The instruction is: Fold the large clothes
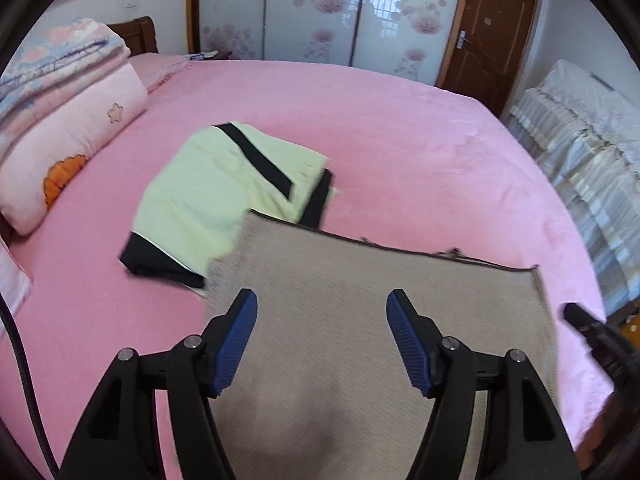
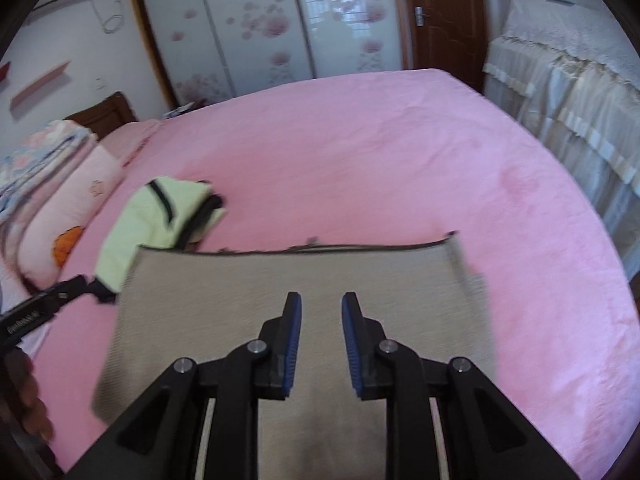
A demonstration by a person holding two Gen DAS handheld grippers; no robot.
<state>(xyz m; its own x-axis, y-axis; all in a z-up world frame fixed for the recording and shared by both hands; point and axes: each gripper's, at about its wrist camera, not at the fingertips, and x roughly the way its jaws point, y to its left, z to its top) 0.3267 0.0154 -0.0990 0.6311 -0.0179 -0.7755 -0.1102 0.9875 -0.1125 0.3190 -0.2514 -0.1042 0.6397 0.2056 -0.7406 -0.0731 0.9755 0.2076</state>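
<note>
Both the left gripper [image 1: 322, 308] and right gripper [image 2: 321, 312] hang spread and empty above the folded beige garment [image 1: 360, 320], its long axis running along the bed's [image 1: 400, 140] near edge.

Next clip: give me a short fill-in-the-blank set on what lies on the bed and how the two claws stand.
1. The bed sheet is ____ in colour.
2. The beige garment lies flat, and its far left corner overlaps the folded ____ and black garment.
3. Both the left claw and the right claw hold ____ between their blue pads.
4. Of the two claws, the ____ one stands wider open.

Missing words: pink; pale green; nothing; left
</note>
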